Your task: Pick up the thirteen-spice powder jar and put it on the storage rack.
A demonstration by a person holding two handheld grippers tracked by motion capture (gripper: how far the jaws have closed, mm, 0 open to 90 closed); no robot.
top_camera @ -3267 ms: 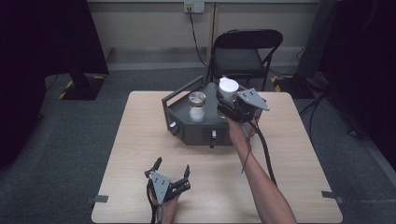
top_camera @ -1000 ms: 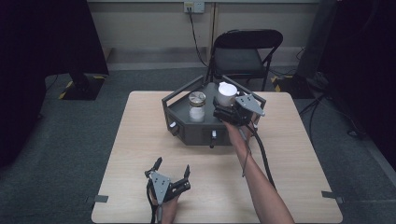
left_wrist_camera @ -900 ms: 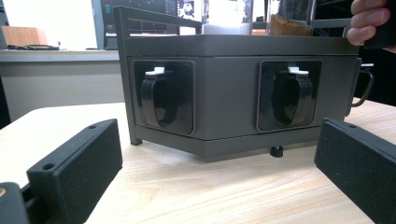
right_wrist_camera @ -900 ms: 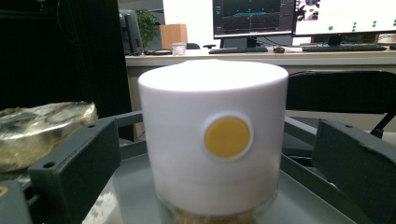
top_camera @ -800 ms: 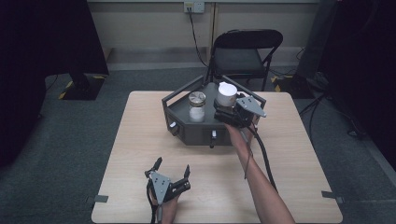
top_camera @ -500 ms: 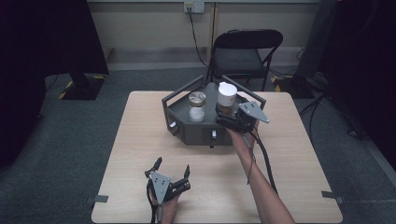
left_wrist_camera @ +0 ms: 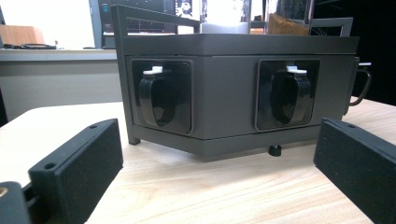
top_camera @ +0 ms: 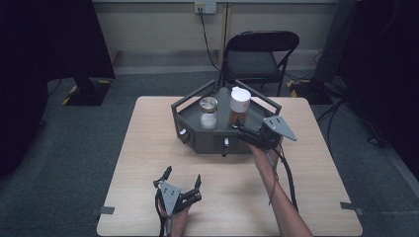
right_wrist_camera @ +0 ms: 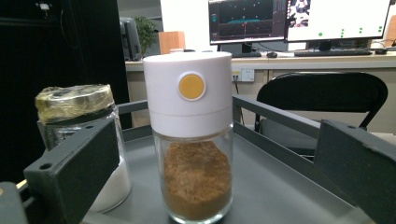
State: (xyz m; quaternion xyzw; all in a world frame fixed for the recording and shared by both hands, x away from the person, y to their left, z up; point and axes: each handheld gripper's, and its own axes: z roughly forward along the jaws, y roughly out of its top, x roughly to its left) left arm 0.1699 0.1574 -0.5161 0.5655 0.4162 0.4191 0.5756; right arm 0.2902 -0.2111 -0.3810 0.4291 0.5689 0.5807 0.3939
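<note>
A dark grey six-sided tray (top_camera: 195,140) stands at the table's middle back. On it are a glass jar with a white cap and brown powder (top_camera: 239,105) and a gold-lidded jar of white contents (top_camera: 208,112). My right gripper (top_camera: 243,132) is open at the tray's front right, just short of the white-capped jar. In the right gripper view that jar (right_wrist_camera: 191,140) stands free between the spread jaws, with the gold-lidded jar (right_wrist_camera: 77,109) to its left. My left gripper (top_camera: 183,174) rests open near the table's front edge, facing the tray's front wall (left_wrist_camera: 224,93).
Two recessed black handles with white latches (left_wrist_camera: 161,95) sit in the tray's front wall. A black folding chair (top_camera: 259,57) stands behind the table. The right gripper's cable (top_camera: 286,173) trails across the tabletop. Bare wood (top_camera: 143,138) lies left of the tray.
My right gripper has drawn back from the white-capped jar toward the near side of the table, and the jar stays standing on the tray. The left gripper has not moved.
</note>
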